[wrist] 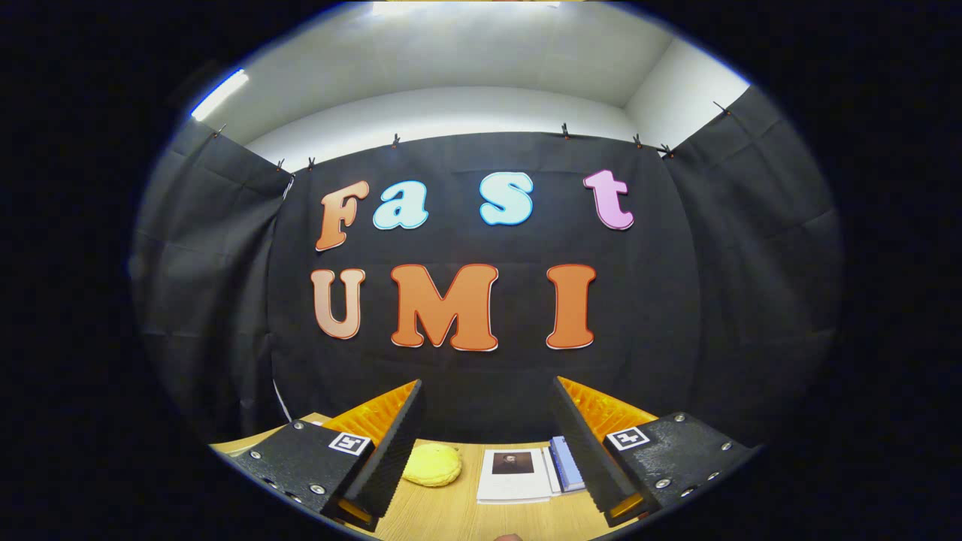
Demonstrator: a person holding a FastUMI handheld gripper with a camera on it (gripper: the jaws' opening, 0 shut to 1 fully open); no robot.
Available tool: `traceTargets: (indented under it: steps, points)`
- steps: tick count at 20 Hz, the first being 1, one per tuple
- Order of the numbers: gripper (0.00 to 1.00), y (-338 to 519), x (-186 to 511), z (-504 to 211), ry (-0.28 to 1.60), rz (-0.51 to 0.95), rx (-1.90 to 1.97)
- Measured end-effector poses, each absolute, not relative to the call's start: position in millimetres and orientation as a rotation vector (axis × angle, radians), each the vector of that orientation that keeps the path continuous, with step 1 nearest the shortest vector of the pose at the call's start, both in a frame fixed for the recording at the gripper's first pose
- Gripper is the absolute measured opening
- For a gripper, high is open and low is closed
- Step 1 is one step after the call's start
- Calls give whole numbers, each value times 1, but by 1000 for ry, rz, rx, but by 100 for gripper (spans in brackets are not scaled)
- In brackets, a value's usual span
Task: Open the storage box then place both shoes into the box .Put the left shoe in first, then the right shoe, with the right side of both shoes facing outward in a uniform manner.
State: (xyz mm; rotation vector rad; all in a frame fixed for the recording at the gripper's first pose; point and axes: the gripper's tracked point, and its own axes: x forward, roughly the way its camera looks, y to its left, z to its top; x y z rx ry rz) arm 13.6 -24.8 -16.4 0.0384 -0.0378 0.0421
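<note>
Hand-held gripper point(488, 443) fingers spread wide — nothing held; table point(451, 518) between fingers.

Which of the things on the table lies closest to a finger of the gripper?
The yellow lumpy thing: it lies right beside one finger of the open gripper, while the white booklet and the blue book lie between the fingers.

So the count on the wooden table point(451, 518): one yellow lumpy thing, maybe a lemon point(431, 464), one white booklet with a portrait point(514, 475), one blue-edged book point(565, 463) just right of it. One gripper point(487, 443), two fingers spread apart, holding nothing.
</note>
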Motion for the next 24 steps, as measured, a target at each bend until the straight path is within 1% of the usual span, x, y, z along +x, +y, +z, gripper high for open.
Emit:
traceTargets:
  steps: [5, 17, 22, 24]
  points:
    - [98, -30, 8, 4, -136, 36, -3]
    - [98, -34, 3, 10, -223, 45, 25]
    - [98, -27, 2, 12, -257, 68, 48]
    - [98, -12, 2, 12, -254, 98, 92]
